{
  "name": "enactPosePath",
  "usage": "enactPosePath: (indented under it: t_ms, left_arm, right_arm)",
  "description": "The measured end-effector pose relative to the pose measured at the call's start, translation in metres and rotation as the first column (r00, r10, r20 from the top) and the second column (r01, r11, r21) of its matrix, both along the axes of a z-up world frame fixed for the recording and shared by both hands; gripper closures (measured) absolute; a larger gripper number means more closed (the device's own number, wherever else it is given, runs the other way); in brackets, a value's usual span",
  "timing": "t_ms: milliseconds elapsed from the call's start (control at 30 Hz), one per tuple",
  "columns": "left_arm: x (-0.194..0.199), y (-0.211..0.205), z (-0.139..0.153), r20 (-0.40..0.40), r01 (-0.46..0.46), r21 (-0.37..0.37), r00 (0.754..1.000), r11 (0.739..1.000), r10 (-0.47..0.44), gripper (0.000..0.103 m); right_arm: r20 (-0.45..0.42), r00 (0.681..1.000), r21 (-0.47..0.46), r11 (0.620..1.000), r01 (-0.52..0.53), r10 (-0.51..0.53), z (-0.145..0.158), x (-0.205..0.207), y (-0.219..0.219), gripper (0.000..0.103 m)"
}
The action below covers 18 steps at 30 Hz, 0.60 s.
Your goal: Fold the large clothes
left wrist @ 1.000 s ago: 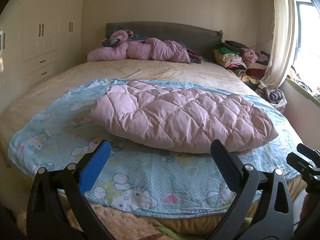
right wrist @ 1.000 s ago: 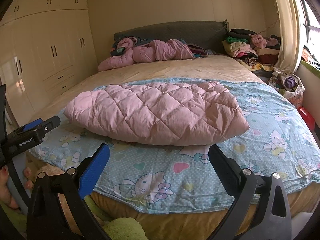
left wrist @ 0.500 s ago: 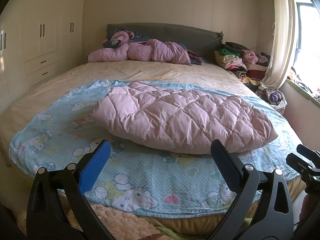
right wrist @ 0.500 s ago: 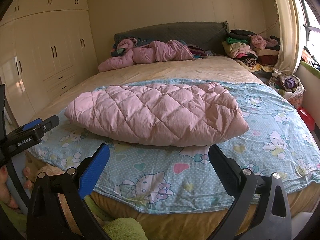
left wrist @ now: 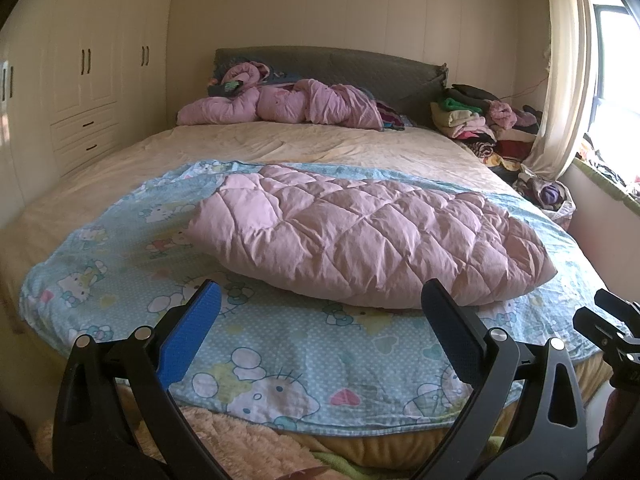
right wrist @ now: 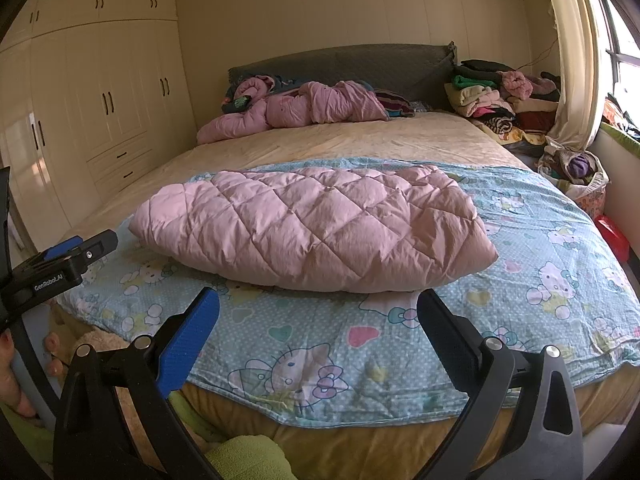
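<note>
Left wrist view: left gripper (left wrist: 318,316) held above the foot of the bed (left wrist: 320,148), jaws spread wide, nothing between them. Blue pad on one finger, black on the other. Pink quilted garment (left wrist: 360,240), folded into a puffy oblong, lies on the blue cartoon-print sheet (left wrist: 280,344), which covers the near half of the bed. Garment sits just beyond both grippers, untouched by either.

Right wrist view: right gripper (right wrist: 318,312) likewise spread wide and empty, hovering over the sheet's near edge. Left gripper's body visible at the left margin, with fingers (right wrist: 52,354) of a hand around its handle. Second pink garment (right wrist: 296,110) bunched by the grey headboard (right wrist: 360,64). Clothes pile (right wrist: 492,96) beside the curtain (right wrist: 572,60).
</note>
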<state>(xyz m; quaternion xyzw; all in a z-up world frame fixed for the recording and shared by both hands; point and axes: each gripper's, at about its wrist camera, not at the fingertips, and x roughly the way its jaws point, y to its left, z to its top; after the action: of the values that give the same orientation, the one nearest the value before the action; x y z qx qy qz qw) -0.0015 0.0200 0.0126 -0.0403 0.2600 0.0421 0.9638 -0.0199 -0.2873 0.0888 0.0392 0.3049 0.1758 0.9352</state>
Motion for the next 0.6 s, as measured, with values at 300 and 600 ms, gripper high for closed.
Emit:
enactPosePath:
  t_ms: [300, 600]
  left_arm:
    - [-0.0006, 0.0006, 0.0015, 0.001, -0.003, 0.001, 1.0, 1.0, 0.003, 0.009]
    - [-0.0002, 0.0012, 0.0005, 0.001, -0.003, 0.003, 1.0, 1.0, 0.003, 0.009]
  right_arm:
    - [0.0, 1.0, 0.001, 1.0, 0.0, 0.0, 0.0001, 0.0, 0.0004, 0.004]
    - [0.001, 1.0, 0.001, 1.0, 0.002, -0.002, -0.0001, 0.0003, 0.0006, 0.004]
